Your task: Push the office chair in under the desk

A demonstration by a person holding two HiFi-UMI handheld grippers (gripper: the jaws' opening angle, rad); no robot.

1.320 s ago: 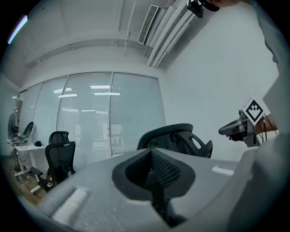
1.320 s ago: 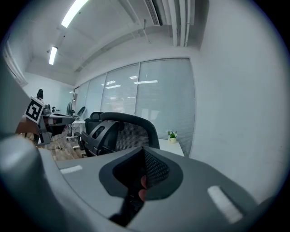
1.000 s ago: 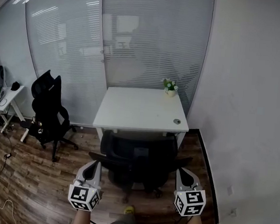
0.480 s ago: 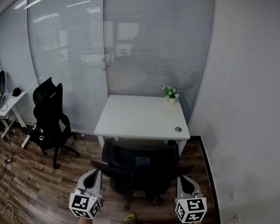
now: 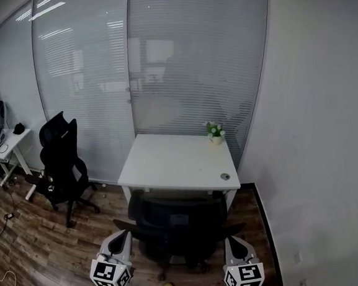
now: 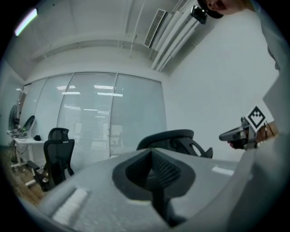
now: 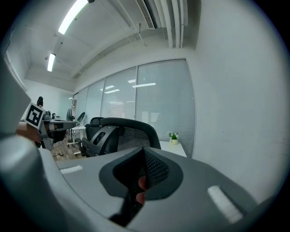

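Flanking the office chair [image 5: 175,223] are left tool [image 5: 121,235] and right tool [image 5: 233,242].

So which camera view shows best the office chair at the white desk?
The head view: the office chair shows backrest, both armrests and base, at the white desk. The left gripper view shows only its backrest top and an armrest; the right gripper view, its mesh backrest and an armrest.

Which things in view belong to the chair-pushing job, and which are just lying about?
Job: black mesh office chair; white rectangular desk.
Lying about: second black office chair by the blinds; small potted green plant; small white side table.
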